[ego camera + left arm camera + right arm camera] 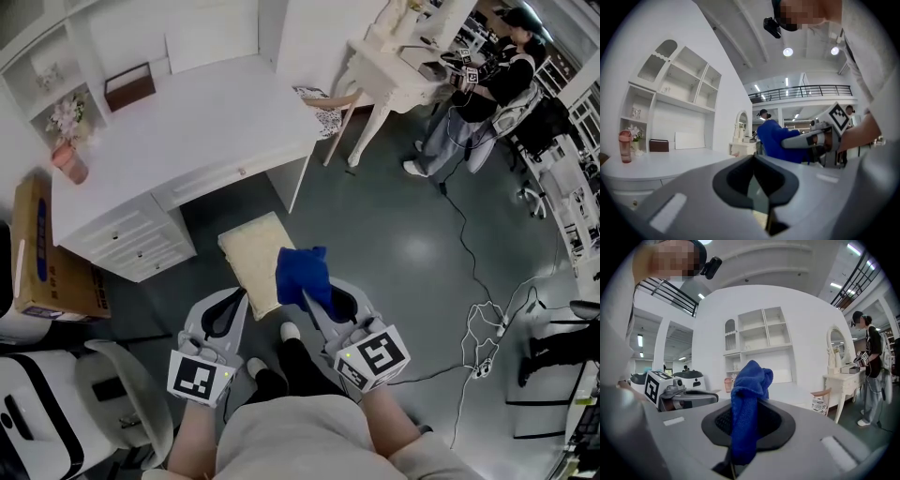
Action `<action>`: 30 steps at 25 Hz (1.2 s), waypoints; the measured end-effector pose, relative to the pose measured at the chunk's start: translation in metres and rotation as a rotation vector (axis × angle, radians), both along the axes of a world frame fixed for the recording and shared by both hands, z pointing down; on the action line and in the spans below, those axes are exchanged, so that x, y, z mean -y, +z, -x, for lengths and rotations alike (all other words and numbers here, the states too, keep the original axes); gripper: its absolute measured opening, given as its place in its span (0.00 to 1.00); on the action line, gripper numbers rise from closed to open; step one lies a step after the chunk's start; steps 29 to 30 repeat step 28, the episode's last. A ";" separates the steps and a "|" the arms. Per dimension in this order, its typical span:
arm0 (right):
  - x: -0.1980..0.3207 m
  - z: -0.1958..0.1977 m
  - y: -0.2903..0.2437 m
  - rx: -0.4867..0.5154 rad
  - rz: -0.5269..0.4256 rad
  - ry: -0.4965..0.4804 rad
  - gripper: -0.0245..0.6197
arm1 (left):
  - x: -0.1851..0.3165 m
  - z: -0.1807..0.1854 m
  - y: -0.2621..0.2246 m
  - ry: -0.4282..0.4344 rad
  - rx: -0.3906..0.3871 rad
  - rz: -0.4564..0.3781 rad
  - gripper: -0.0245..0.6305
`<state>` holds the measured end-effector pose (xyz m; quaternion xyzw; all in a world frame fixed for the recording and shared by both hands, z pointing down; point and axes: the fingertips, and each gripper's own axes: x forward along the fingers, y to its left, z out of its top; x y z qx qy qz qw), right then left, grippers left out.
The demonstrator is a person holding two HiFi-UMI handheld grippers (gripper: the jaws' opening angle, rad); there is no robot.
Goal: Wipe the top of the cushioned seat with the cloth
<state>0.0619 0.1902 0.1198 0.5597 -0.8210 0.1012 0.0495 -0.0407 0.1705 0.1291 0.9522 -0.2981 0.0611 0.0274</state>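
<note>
- Head view: the cushioned seat (pixel 253 255) stood on the grey floor (pixel 394 234) just in front of the white desk (pixel 187 131); the blue cloth (pixel 302 272) overlapped its near right corner; whether cloth and seat touched could not be judged from this view.
- Right gripper view only: the right gripper (pixel 745 404) had its jaws pinched on the cloth (pixel 749 385), which rose in a bunched fold above them and hid the tips.
- Left gripper view only: the left gripper (pixel 753 161) had its jaws pressed together with nothing between them; the right gripper (pixel 808 139) and the cloth (pixel 774 137) appeared beyond them.
- Head view, again: the left gripper (pixel 231 302) lay at the seat's near left edge, beside the right gripper (pixel 317 292).
- Surroundings: a pink vase (pixel 71 165) and a brown box (pixel 129 86) stood on the desk; a cardboard carton (pixel 42 248) sat at left; a standing person (pixel 487 80) was beside a white dressing table (pixel 398 66), well apart; cables (pixel 487 328) trailed over the floor at right.
</note>
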 end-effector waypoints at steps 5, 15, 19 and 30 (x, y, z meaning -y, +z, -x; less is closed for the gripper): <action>-0.006 0.004 -0.010 -0.011 -0.026 -0.004 0.13 | -0.006 -0.001 -0.007 0.008 -0.004 0.000 0.04; -0.013 0.011 -0.021 -0.016 -0.054 -0.013 0.13 | -0.014 0.002 -0.014 0.008 -0.018 -0.014 0.04; -0.015 0.017 -0.022 -0.017 -0.062 -0.019 0.13 | -0.016 0.009 -0.015 0.000 -0.020 -0.022 0.04; -0.019 0.025 -0.028 -0.017 -0.076 -0.020 0.13 | -0.020 0.017 -0.018 -0.010 -0.025 -0.027 0.04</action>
